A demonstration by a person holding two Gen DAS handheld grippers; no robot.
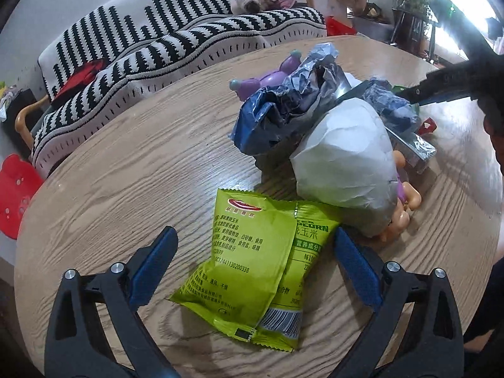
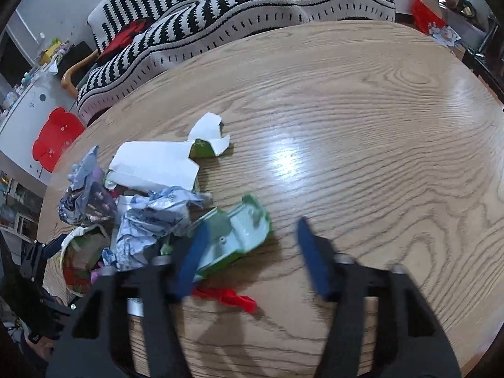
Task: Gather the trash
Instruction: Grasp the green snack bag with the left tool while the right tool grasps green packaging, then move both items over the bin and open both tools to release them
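In the left wrist view, a green popcorn packet [image 1: 252,261] lies flat on the wooden table [image 1: 126,189], between the spread fingers of my open left gripper [image 1: 255,252]. Behind it lies a trash pile: a crumpled white paper ball [image 1: 346,154] and a crumpled blue foil wrapper [image 1: 283,107]. In the right wrist view, my right gripper [image 2: 252,249] is open above the table [image 2: 378,126], with its left finger over a green and white plastic piece [image 2: 239,236]. Crumpled foil [image 2: 148,220], torn white card [image 2: 157,163] and a red scrap [image 2: 233,297] lie around it.
A purple toy [image 1: 271,78] and a flesh-coloured toy [image 1: 403,201] sit in the pile. A black-and-white striped sofa [image 1: 157,41] stands behind the table. A red stool [image 1: 15,195] is at the left. The right gripper's arm [image 1: 447,85] shows at the upper right of the left wrist view.
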